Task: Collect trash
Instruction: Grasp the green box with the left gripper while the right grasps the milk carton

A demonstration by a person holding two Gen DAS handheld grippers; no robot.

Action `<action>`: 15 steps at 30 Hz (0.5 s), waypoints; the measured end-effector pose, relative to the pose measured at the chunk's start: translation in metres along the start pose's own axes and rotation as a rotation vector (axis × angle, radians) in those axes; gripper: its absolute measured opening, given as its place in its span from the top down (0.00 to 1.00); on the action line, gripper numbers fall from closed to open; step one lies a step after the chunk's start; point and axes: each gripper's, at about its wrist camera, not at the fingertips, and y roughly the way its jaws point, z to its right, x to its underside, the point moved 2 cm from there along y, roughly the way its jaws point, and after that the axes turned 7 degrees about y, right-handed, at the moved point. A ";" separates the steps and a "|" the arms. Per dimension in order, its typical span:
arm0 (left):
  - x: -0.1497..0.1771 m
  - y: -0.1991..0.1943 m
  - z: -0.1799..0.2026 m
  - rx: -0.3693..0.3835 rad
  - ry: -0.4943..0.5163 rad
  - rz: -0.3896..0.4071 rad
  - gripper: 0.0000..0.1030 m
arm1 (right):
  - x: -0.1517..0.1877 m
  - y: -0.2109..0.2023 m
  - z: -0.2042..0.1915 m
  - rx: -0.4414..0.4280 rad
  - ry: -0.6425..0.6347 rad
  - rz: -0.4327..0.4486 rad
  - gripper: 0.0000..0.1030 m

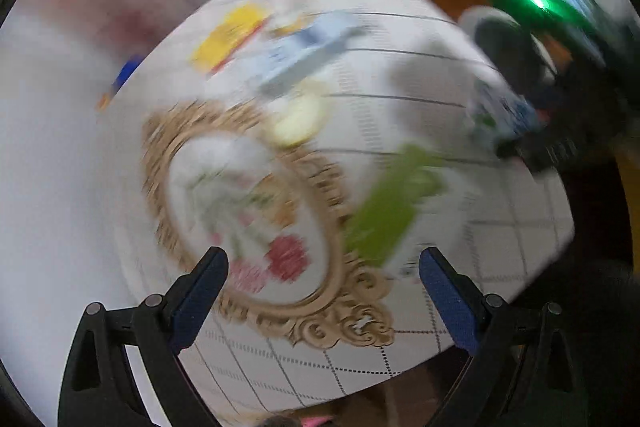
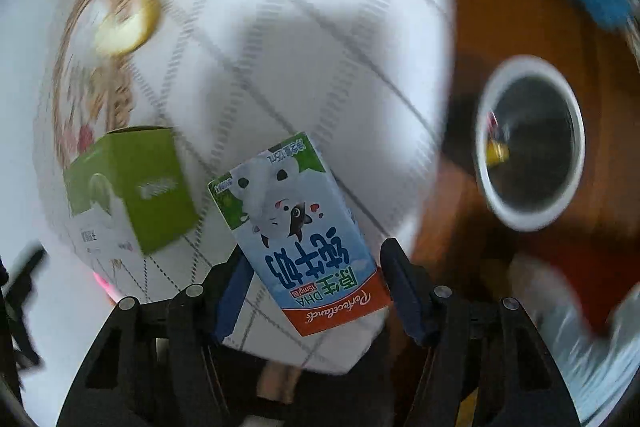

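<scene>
Left wrist view: heavy blur. Left gripper (image 1: pixel 322 269) hangs over the table (image 1: pixel 400 39), jaws spread, empty. Green box (image 1: pixel 386 211) lies just ahead, yellow pack (image 1: pixel 228 35) farther off.

Right wrist view: right gripper (image 2: pixel 314 273) pinches the milk carton (image 2: pixel 296 231), above the table edge. Bin (image 2: pixel 528 147) sits on the floor to the right, well apart. Advice: keep the squeeze, centre the carton over the bin mouth, then release.
</scene>
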 end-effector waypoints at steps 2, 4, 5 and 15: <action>-0.013 0.006 0.021 0.009 0.132 -0.016 0.05 | 0.012 -0.002 0.021 -0.004 0.083 0.005 0.37; -0.021 0.019 0.037 0.010 0.239 -0.040 0.05 | 0.021 -0.002 0.032 -0.013 0.151 0.003 0.37; -0.025 0.024 0.041 0.000 0.269 -0.047 0.05 | 0.026 -0.002 0.037 -0.020 0.178 0.003 0.38; -0.045 0.055 0.018 0.126 0.128 -0.091 0.34 | 0.021 -0.011 0.029 -0.050 0.243 0.048 0.39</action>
